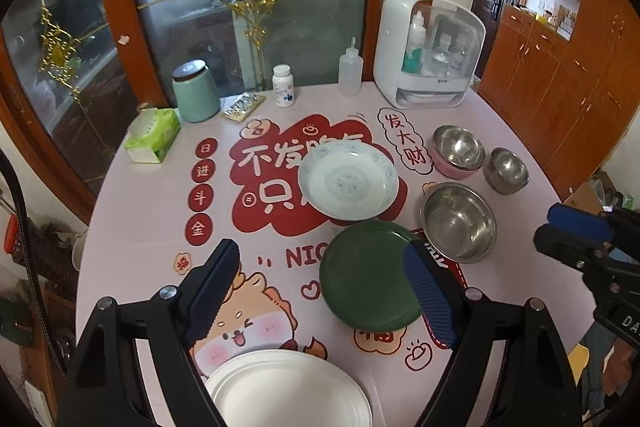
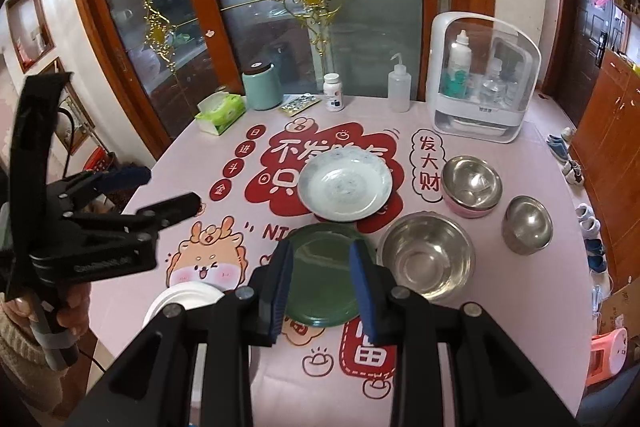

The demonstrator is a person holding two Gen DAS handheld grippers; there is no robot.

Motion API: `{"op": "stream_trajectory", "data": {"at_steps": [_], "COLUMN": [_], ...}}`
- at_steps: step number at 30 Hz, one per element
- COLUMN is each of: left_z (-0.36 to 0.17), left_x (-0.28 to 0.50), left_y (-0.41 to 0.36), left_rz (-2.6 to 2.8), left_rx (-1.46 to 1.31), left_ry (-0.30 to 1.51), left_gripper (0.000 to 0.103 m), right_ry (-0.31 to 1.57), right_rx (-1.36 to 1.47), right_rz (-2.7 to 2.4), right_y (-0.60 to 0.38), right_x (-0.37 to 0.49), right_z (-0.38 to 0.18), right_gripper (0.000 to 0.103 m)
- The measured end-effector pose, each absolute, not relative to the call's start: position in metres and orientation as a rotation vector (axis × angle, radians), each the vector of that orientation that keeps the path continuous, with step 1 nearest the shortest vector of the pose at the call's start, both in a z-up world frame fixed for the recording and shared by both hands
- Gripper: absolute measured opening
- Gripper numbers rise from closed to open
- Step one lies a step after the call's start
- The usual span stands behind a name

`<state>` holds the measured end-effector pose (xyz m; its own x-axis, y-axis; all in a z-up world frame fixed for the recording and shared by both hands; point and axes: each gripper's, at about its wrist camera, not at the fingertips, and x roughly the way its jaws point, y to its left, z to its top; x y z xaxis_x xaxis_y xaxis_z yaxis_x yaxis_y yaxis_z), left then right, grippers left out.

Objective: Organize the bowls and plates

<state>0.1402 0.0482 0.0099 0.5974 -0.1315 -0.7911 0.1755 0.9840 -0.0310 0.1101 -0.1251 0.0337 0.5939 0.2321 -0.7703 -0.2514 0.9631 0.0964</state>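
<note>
- Both tools hang above the table [image 1: 132, 227] with nothing in them: the left gripper [image 1: 320, 287] has its fingers spread wide, and the right gripper [image 2: 322, 277] has its fingers spread too, with a narrower gap.
- Nothing looks sorted yet, so I judge the task at its opening step: 3 plates and 3 steel bowls lie apart on the cloth.
- From the right wrist view, the green plate [image 2: 320, 275] lies flat directly ahead of the right gripper, framed between its 2 fingers but below them, not touched.
- From the left wrist view, the white plate [image 1: 288, 391] lies at the near table edge under the left gripper, with the green plate just beyond and to the right.
- Further back sits the patterned dish [image 1: 348, 179], near the green plate's far rim.
- To the right stand the large steel bowl [image 1: 458, 221], the pink-based bowl [image 1: 458, 151] and the small steel bowl [image 1: 506, 171], near each other.
- Next move, as I judge it: lower onto a plate rim and pinch the thin edge, since a flat plate offers little else to hold.
</note>
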Motion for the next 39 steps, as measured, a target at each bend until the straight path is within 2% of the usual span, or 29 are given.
{"op": "stream_trajectory", "data": {"at_steps": [2,4,11,31,34,38,39], "left_z": [0.001,-0.008,-0.056,-0.2,-0.21,-0.222,-0.226], "left_x": [0.15,0.16,0.198,0.253,0.258,0.264,0.266], "left_y": [0.048,0.048,0.05,0.048,0.046,0.045,0.044], "left_rz": [-0.183,-0.184,-0.19,-0.215,-0.228,-0.26,-0.267], "left_rx": [0.045,0.033,-0.021,0.067,0.073,0.054,0.047], "left_ry": [0.927,0.942,1.038,1.282,1.301,1.342,1.354], "left_gripper": [0.083,0.083,0.083,0.083,0.078,0.058,0.056], "right_ry": [0.892,0.927,1.049,1.335,1.35,1.358,1.362], "right_rx": [-0.023,0.027,0.105,0.319,0.334,0.357,0.368], "right_rz": [0.258,0.26,0.238,0.171,0.138,0.127,0.129], "right_y": [-0.127,-0.133,-0.142,-0.153,-0.159,-0.166,-0.167], "right_x": [0.114,0.122,0.142,0.16,0.166,0.175,0.178], "right_z": [0.03,0.02,-0.028,-0.169,-0.18,-0.191,-0.195], "right_gripper": [0.031,0.039,0.039,0.038,0.038,0.038,0.033]}}
